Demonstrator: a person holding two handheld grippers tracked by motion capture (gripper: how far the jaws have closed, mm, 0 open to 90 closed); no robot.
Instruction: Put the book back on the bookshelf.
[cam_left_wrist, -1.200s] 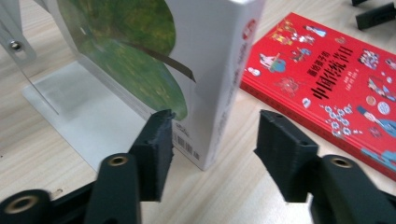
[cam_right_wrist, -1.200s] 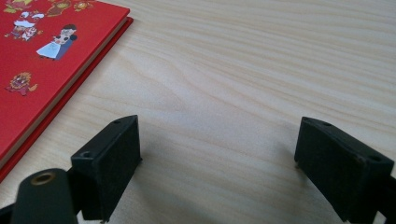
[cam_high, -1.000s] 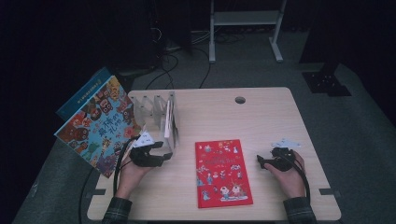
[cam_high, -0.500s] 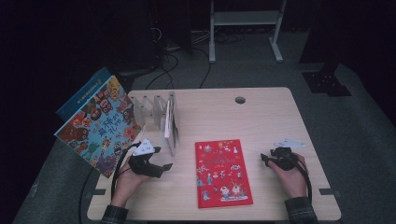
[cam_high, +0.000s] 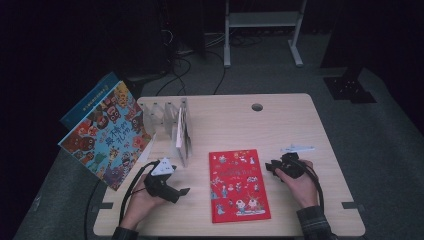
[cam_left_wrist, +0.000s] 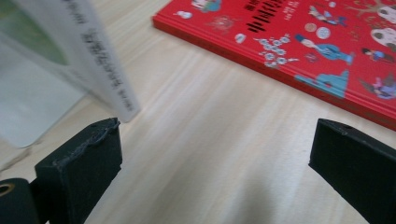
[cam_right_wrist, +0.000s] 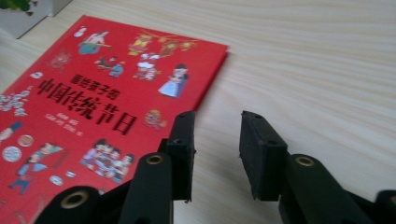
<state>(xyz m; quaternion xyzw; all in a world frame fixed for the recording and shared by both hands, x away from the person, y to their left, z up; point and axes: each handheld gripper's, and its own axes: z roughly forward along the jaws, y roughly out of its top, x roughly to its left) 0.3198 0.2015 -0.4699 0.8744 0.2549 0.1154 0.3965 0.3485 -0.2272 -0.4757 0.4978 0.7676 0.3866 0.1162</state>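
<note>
Opening left claw (cam_high: 186, 191), narrowing empty right claw (cam_high: 270, 167) beside red book (cam_high: 238, 184).

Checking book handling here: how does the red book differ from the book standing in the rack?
The red book lies flat on the table, cover up; the book in the rack stands on edge. The red book lies between both grippers, nearer the person; the racked book stands farther back, left of it. The red cover is bright red with small figures; the racked one looks pale. Neither is gripped.
</note>
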